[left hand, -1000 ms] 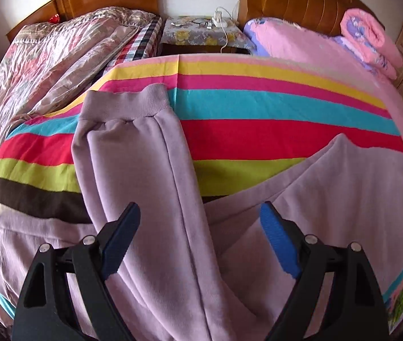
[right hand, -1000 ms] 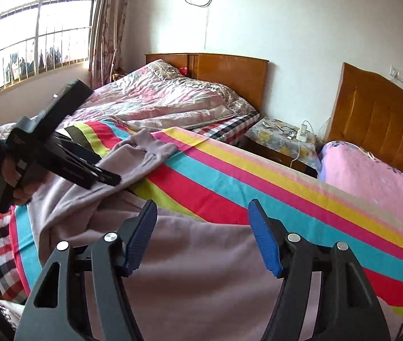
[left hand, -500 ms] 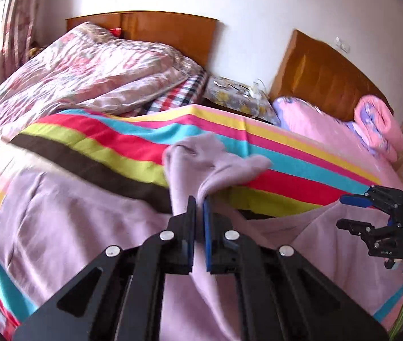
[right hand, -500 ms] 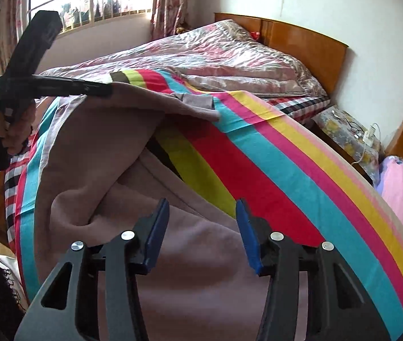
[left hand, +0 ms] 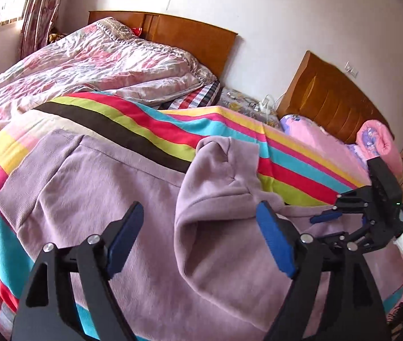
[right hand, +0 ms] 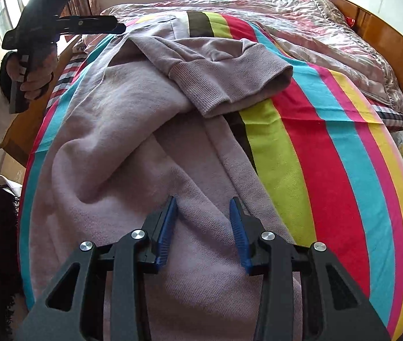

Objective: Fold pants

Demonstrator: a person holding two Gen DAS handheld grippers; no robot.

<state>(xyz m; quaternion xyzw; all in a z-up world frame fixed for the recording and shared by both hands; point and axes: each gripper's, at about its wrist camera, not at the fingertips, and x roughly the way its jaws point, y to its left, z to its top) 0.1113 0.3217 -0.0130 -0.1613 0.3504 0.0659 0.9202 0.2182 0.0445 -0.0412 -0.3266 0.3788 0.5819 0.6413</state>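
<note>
Pants (right hand: pixel 150 130) in lilac fleece lie across the striped blanket (right hand: pixel 329 170), one leg doubled back so its ribbed cuff (right hand: pixel 229 85) rests on the body of the garment toward twelve o'clock, apparently to halve the length. Left gripper (left hand: pixel 198 241), raised at ten o'clock in the right view, has just been opening; its jaws stand wide and empty. Right gripper (right hand: pixel 202 227) has been closing, a fabric ridge between pads not yet pressing, likely for a pinch.
</note>
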